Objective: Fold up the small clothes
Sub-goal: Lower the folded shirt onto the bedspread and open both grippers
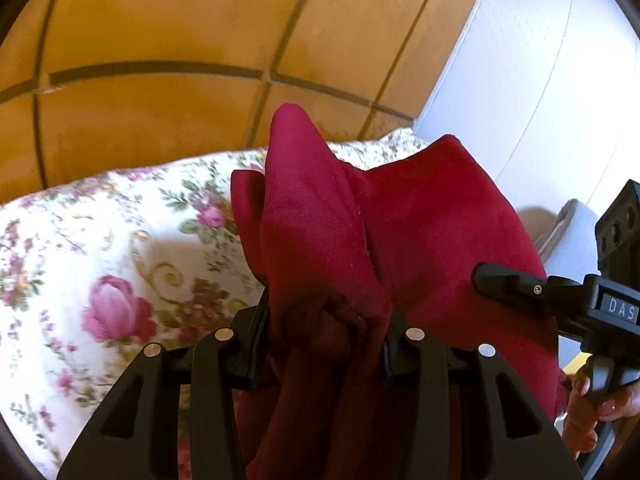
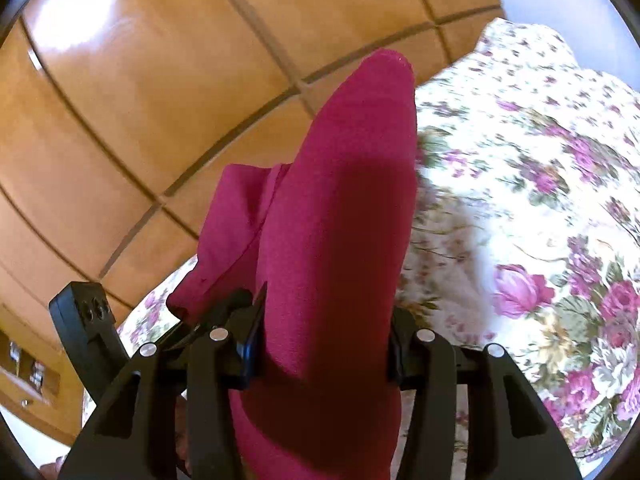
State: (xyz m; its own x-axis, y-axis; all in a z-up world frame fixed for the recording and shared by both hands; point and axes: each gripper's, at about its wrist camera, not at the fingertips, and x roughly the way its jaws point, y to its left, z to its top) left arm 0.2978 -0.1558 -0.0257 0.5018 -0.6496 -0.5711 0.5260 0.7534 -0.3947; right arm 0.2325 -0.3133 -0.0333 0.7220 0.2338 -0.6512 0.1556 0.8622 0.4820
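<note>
Holding one crimson fleece garment (image 1: 420, 216) up between two grippers, above a flowered bedspread (image 1: 80, 240).

The garment hangs in the air over the near edge of the bedspread, bunched and folded on itself. The left gripper (image 1: 326, 344) is clamped on a gathered part of the cloth, which fills the space between its jaws. The right gripper (image 2: 326, 344) is clamped on another thick fold of the same garment (image 2: 340, 220), and the cloth rises in front of its camera. In the left view, a hand (image 1: 592, 412) grips the handle of the right gripper at the right edge. Beyond the flowered bedspread (image 2: 540, 200) there is an orange tiled floor (image 1: 160, 32) and a white cupboard (image 1: 540, 80).
</note>
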